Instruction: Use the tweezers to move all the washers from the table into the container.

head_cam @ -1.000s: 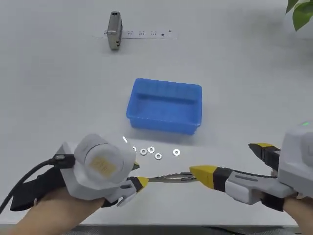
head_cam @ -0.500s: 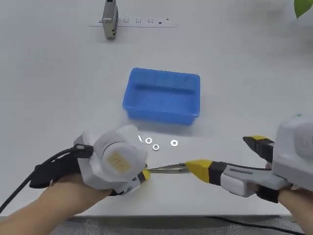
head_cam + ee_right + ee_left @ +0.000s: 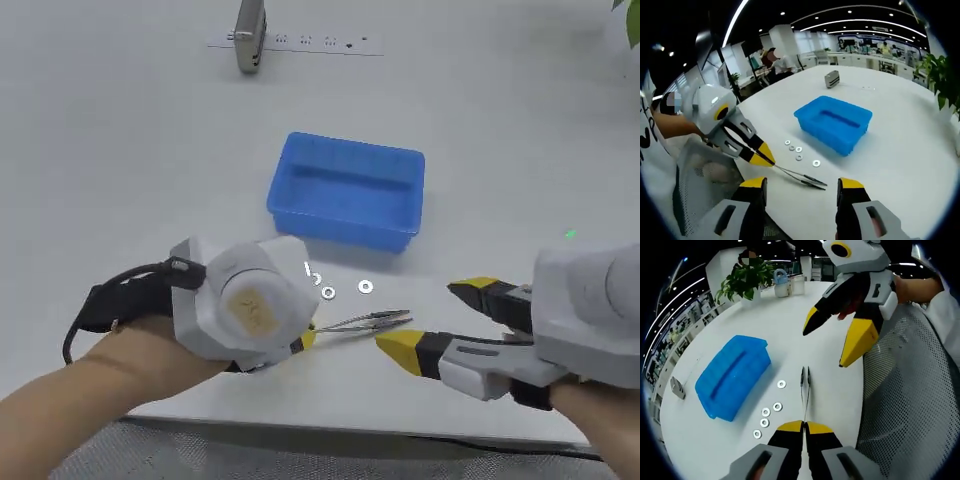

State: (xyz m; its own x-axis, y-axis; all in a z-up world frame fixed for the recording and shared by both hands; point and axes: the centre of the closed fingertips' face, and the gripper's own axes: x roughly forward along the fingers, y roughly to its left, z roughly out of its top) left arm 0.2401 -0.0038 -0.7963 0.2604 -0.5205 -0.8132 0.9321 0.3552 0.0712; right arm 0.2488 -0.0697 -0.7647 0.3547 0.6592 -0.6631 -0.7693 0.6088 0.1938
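Observation:
The left gripper (image 3: pixel 305 338) is shut on the handle end of metal tweezers (image 3: pixel 365 322), which point right, low over the white table. In the left gripper view the tweezers (image 3: pixel 805 390) run straight out from the shut jaws. Several washers (image 3: pixel 329 292) lie just beyond them, in front of the blue container (image 3: pixel 347 190), which holds nothing I can see. The right gripper (image 3: pixel 437 317) stands open to the right of the tweezer tips, holding nothing. In the right gripper view the tweezers (image 3: pixel 800 176) lie between the open jaws, with the washers (image 3: pixel 799 158) and the container (image 3: pixel 834 122) beyond.
A power strip with a grey adapter (image 3: pixel 250 30) lies at the table's far side. The table's front edge (image 3: pixel 330 425) runs close under both grippers, with a mesh chair (image 3: pixel 900 405) below it. A potted plant (image 3: pixel 747 280) stands on the table beyond the container.
The tweezers' tips have swung up toward the washers, away from the right gripper's lower jaw. The right gripper has drawn slightly right. The head camera has shifted.

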